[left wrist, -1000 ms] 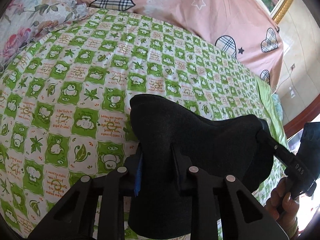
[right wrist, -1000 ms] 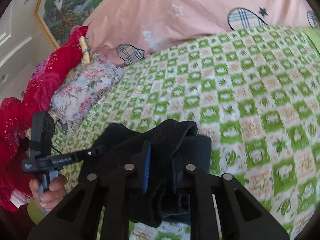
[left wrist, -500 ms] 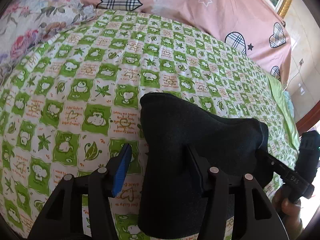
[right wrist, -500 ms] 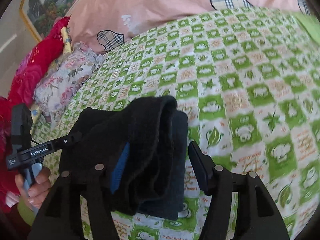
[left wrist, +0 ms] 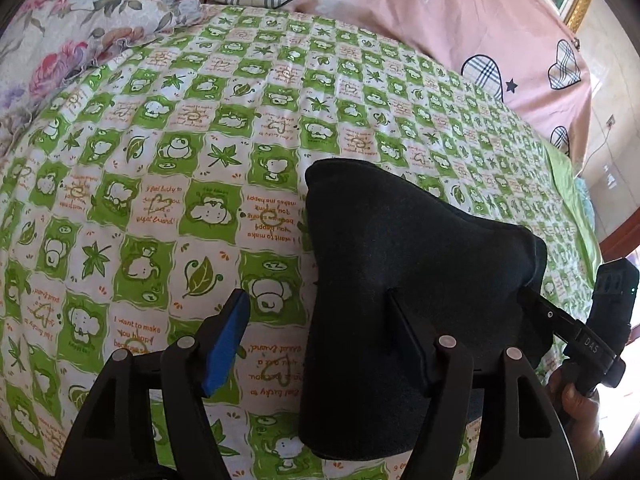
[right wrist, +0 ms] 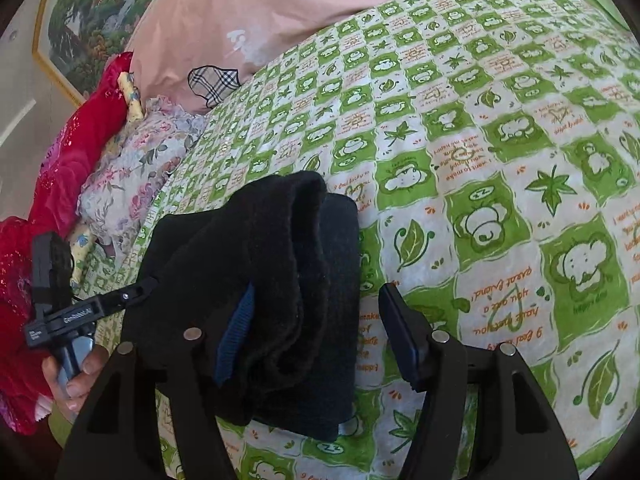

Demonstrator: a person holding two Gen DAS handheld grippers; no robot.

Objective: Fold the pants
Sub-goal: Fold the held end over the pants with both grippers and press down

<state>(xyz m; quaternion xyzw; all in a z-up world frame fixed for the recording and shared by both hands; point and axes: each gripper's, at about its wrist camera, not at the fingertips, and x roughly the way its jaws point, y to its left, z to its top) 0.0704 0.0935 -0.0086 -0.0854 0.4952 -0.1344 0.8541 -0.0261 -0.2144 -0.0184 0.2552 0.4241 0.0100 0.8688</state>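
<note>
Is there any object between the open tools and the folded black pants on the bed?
Nothing visible. The pants lie folded on the green bedsheet, directly at both tools: the left tool and right tool are open around the pants' ends, with no other object between.

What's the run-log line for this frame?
task: fold pants | left gripper: open | right gripper: open | black pants: folded bundle lying on green checked bedsheet, released
</note>
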